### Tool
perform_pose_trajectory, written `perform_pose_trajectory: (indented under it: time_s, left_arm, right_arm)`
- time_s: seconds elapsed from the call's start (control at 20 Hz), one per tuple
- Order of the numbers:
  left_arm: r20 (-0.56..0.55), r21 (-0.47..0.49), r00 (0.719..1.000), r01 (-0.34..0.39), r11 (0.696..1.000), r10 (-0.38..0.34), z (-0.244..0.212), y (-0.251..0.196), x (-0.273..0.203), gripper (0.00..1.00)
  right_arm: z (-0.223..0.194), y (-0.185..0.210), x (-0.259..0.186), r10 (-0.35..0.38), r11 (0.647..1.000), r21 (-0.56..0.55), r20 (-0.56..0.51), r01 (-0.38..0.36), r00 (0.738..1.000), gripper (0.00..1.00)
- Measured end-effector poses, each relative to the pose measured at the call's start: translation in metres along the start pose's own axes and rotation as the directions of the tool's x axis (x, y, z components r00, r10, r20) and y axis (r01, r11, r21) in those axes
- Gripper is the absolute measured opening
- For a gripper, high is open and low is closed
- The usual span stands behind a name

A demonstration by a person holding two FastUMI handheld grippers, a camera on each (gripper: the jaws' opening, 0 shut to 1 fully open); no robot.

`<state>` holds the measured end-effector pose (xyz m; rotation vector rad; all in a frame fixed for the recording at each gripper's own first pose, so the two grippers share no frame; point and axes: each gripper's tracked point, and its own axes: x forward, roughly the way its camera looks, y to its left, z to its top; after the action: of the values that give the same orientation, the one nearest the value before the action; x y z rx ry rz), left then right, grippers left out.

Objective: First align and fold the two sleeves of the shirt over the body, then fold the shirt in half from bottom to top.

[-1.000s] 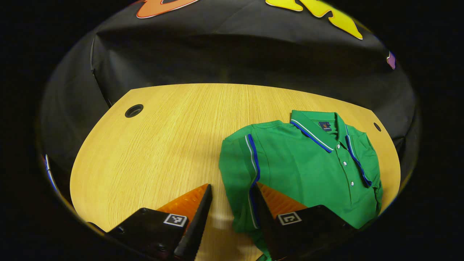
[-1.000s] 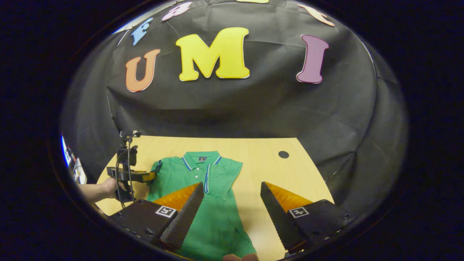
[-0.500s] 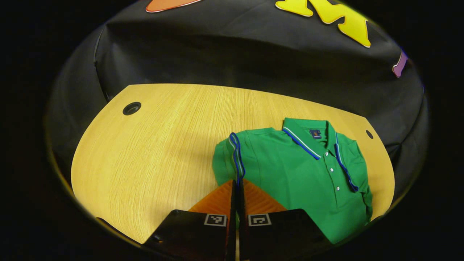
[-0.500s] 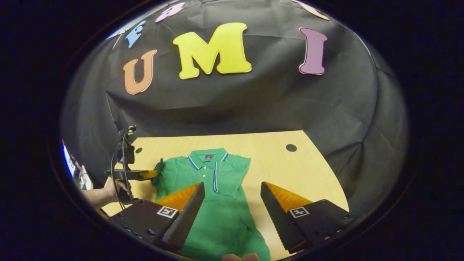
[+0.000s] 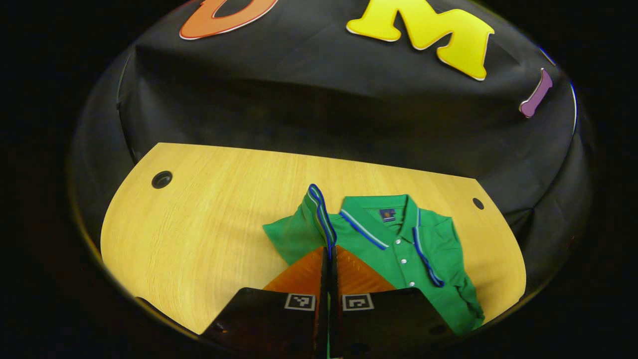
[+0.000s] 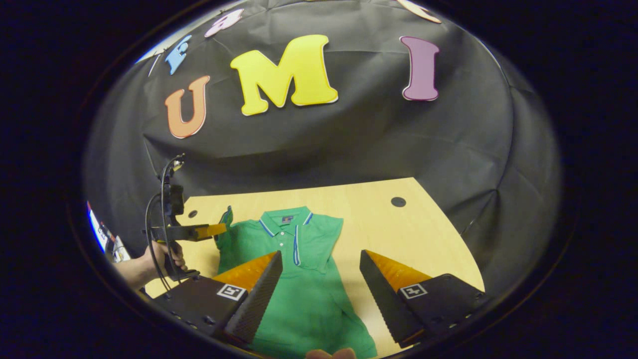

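Shirt (image 5: 398,249) lies flat on the table (image 5: 199,214), collar toward the far edge, nearer the far right corner in the left gripper view. Its left sleeve (image 5: 316,209) is lifted off the wood, pinched between the closed fingers of the left gripper (image 5: 329,259). In the right gripper view that gripper (image 6: 219,230) is held by a hand (image 6: 164,254) at the table's left edge. The right gripper (image 6: 319,264) hovers with fingers spread above the shirt's lower half, touching nothing.
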<state>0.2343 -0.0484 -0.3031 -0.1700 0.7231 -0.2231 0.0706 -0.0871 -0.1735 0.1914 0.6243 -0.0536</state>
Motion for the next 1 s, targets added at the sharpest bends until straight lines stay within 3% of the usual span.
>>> perform_pose_trajectory:
  time_s: [0.05, 0.1, 0.35, 0.4, 0.5, 0.6, 0.65, 0.7, 0.8, 0.95, 1.0]
  left_arm:
    - [-0.004, 0.007, 1.0, 0.012, 1.0, -0.012, 0.001, -0.011, 0.002, 0.07]
    - [-0.002, 0.009, 1.0, 0.021, 1.0, -0.021, 0.003, -0.022, 0.003, 0.07]
    - [0.003, -0.017, 0.999, 0.044, 0.999, -0.044, 0.003, -0.067, 0.012, 0.07]
    - [-0.002, -0.026, 0.999, 0.047, 0.999, -0.048, 0.001, -0.074, 0.014, 0.07]
    - [-0.007, -0.02, 1.0, 0.004, 1.0, -0.004, -0.001, -0.076, 0.014, 0.08]
    - [0.017, -0.009, 0.999, -0.029, 1.0, 0.029, 0.005, -0.073, 0.006, 0.25]
    - [0.04, -0.011, 0.999, -0.028, 1.0, 0.028, 0.011, -0.074, 0.001, 0.46]
    - [0.063, -0.005, 0.997, -0.044, 0.999, 0.044, 0.017, -0.073, -0.006, 0.75]
    - [0.099, 0.005, 0.992, -0.076, 0.997, 0.075, 0.025, -0.07, -0.018, 1.0]
    - [0.152, 0.006, 0.984, -0.09, 0.996, 0.087, 0.038, -0.07, -0.056, 1.0]
    - [0.173, 0.015, 0.98, -0.099, 0.995, 0.095, 0.042, -0.07, -0.071, 1.0]
  right_arm:
    - [0.0, -0.003, -0.003, -0.005, 1.0, 0.004, 0.001, 0.005, 1.0, 0.92]
    - [-0.001, -0.005, -0.004, -0.009, 1.0, 0.009, 0.003, 0.009, 1.0, 0.96]
    - [0.0, -0.023, -0.016, -0.035, 0.999, 0.024, 0.03, 0.034, 0.999, 0.92]
    - [-0.002, -0.027, -0.017, -0.038, 0.999, 0.03, 0.029, 0.037, 0.999, 0.96]
    - [0.0, -0.03, -0.021, -0.034, 0.999, 0.038, 0.033, 0.033, 0.999, 0.96]
    - [0.001, -0.029, -0.023, -0.019, 1.0, 0.02, 0.044, 0.018, 0.999, 0.96]
    - [0.002, -0.027, -0.024, -0.007, 1.0, 0.016, 0.051, 0.006, 0.999, 0.96]
    - [0.004, -0.025, -0.025, 0.0, 1.0, 0.014, 0.058, -0.001, 0.998, 0.96]
    - [0.004, -0.02, -0.03, 0.015, 1.0, -0.003, 0.07, -0.015, 0.997, 0.96]
    - [0.008, -0.008, -0.038, 0.044, 0.998, -0.038, 0.099, -0.04, 0.994, 0.96]
    - [0.009, -0.004, -0.041, 0.055, 0.997, -0.052, 0.11, -0.049, 0.992, 0.92]
